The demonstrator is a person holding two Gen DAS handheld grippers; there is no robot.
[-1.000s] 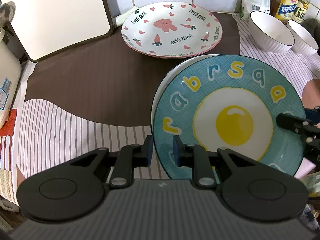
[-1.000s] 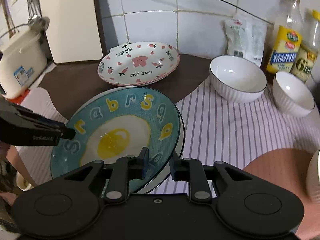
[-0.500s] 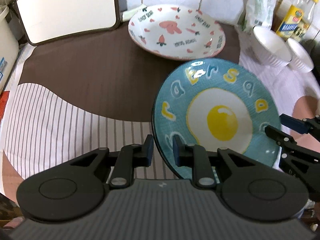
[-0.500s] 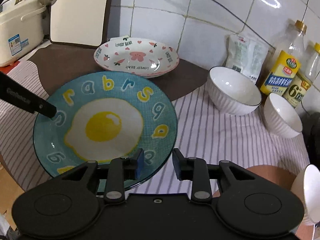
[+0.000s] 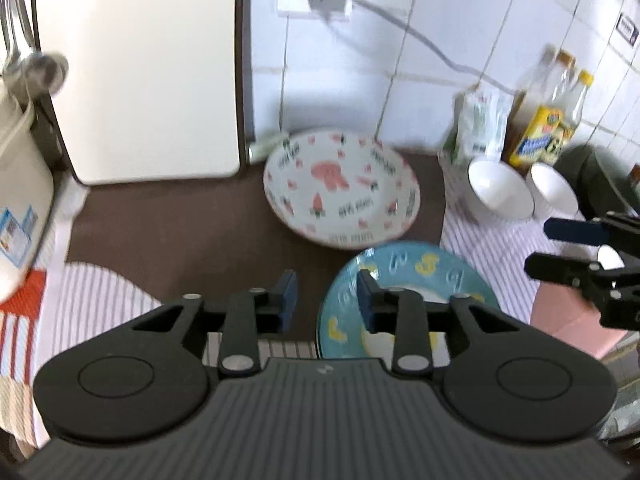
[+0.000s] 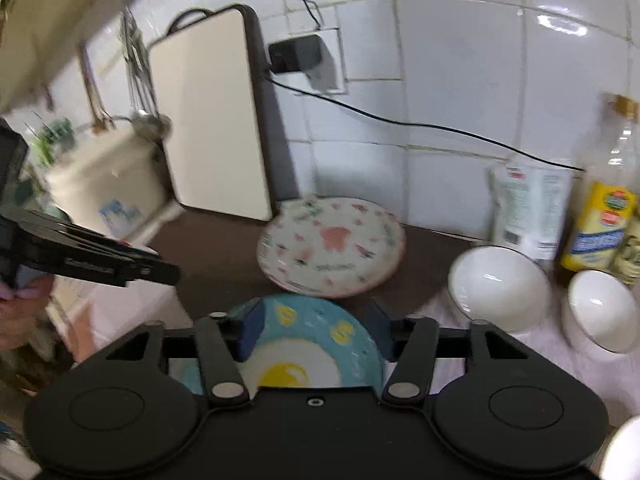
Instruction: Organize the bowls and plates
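Note:
A blue plate (image 5: 416, 276) with a fried-egg picture lies flat on the counter in front of a white plate with pink bears (image 5: 342, 196). My left gripper (image 5: 326, 296) hovers above the blue plate's left rim. Its jaws are opening and its pads touch nothing. My right gripper (image 6: 316, 332) hangs over the blue plate (image 6: 312, 336) with its jaws opening wide, the plate below them and not pressed. In the left wrist view the right gripper (image 5: 548, 250) shows at the right. In the right wrist view the left gripper (image 6: 168, 272) shows at the left. Two white bowls (image 6: 496, 284) (image 6: 600, 308) stand on the striped cloth.
A pale cutting board (image 5: 148, 72) leans on the tiled wall at the back left. Oil bottles (image 6: 604, 208) and a pouch (image 6: 528, 204) stand at the back right. A cream container (image 6: 104, 184) sits far left, a dark pot (image 5: 600, 184) far right. A cable runs from a wall socket (image 6: 304, 60).
Both grippers were shut on the blue plate's rim. Now both have let go, opened and risen, and the views tilt up toward the wall.

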